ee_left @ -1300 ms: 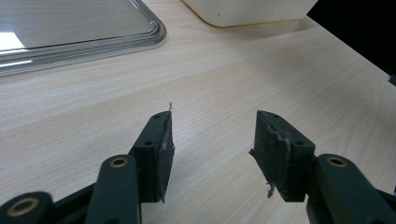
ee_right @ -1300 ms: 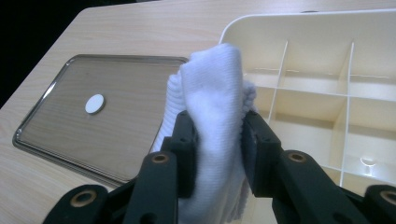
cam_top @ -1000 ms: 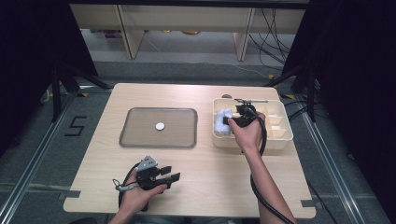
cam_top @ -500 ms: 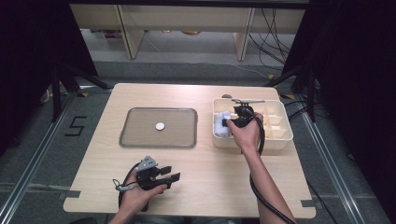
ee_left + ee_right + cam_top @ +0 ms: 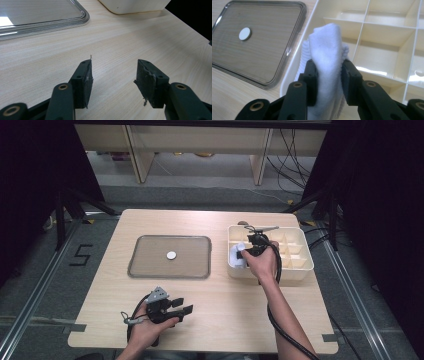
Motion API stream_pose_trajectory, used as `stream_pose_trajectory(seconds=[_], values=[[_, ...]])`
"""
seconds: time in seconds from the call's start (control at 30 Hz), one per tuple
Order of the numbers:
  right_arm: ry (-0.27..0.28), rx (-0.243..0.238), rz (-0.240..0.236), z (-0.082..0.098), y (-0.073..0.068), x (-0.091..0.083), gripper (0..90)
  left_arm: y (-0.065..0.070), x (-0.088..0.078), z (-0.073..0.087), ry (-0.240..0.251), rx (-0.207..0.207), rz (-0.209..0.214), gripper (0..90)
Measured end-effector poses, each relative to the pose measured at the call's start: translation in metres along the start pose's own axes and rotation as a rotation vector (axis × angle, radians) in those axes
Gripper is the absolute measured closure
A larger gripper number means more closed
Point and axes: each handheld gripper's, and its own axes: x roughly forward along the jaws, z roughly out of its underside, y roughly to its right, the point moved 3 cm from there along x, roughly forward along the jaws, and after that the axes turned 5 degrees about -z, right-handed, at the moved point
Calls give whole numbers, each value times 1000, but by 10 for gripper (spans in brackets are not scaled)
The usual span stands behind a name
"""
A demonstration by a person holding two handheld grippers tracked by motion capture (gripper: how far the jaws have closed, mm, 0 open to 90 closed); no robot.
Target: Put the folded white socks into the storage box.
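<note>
A pale blue-white folded cloth [image 5: 325, 50] sits squeezed between the jaws of my right gripper [image 5: 327, 72], which is shut on it. In the high view that gripper [image 5: 245, 251] hovers over the left end of the cream divided box [image 5: 295, 265], and the cloth [image 5: 237, 254] shows as a light patch there. My left gripper [image 5: 184, 306] rests low near the table's front edge, jaws open; in its own view the left gripper [image 5: 113, 75] has bare wood between its pads. A clear grey tray [image 5: 150, 260] holds a small white disc [image 5: 171, 255].
The box [image 5: 387, 32] has several empty compartments. The tray [image 5: 287, 50] with its disc [image 5: 245, 33] lies left of the box. Wooden tabletop [image 5: 225, 305] stretches between my two hands. A cable [image 5: 278, 320] trails from the right gripper along the forearm. Dark floor surrounds the table.
The right gripper with the cloth has shifted slightly over the box's left end. The left gripper has stayed where it was.
</note>
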Motion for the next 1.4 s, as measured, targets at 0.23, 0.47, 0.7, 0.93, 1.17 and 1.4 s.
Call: stream_pose_trajectory(seconds=[0.23,0.47,0.7,0.93,1.17,1.4], values=[[-2,-52,8,-1,5,6,694,0,0,0,0,0,0,463],[-25,-35,22,-1,3,8,693,0,0,0,-4,10,1,463],[-39,-10,33,0,-1,10,694,1,1,1,1,-2,1,463],[-35,-83,42,0,5,13,694,2,1,1,0,-4,3,463],[-26,-33,25,-2,4,6,529,1,0,0,0,8,6,463],[66,12,46,-12,-4,-15,465,2,0,0,0,5,-2,463]])
